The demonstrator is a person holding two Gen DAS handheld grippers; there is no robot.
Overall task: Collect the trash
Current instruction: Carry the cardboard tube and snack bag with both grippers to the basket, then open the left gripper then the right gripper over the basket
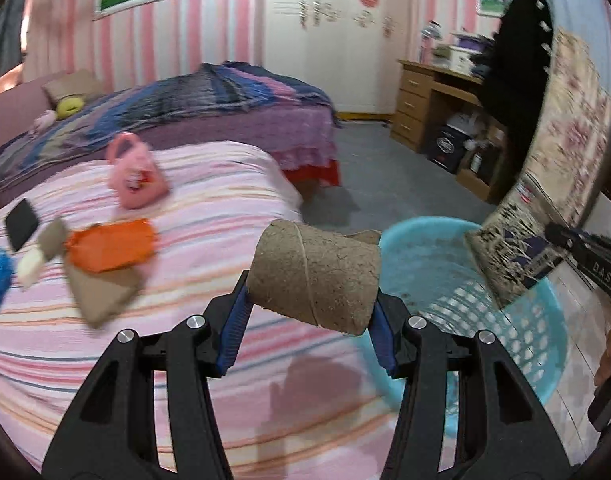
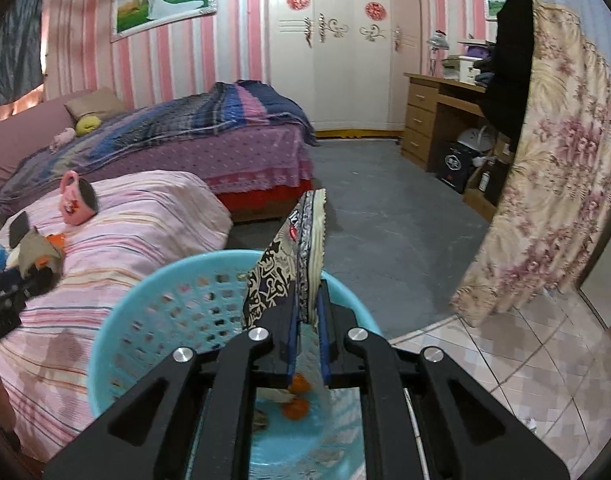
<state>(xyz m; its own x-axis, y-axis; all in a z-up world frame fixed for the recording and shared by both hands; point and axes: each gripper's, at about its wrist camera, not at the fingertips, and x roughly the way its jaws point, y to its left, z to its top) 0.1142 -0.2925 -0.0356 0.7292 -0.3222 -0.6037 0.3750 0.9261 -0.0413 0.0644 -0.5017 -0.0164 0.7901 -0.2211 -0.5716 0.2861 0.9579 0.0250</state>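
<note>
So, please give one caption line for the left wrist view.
Left tool carries a brown fibre pot from the striped bed towards the blue basket.

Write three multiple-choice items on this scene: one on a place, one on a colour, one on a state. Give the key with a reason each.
1. Where is the pink bag?
A. in the basket
B. on the striped bed
C. on the desk

2. What colour is the basket?
A. light blue
B. red
C. black

3. How is the paper pot held?
A. lying loose on the floor
B. clamped in the right gripper
C. clamped between the left gripper's pads

Key:
1 B, it sits on the pink striped cover.
2 A, its perforated wall is light blue.
3 C, the blue pads press both its sides; the right gripper pinches a printed wrapper instead.
</note>
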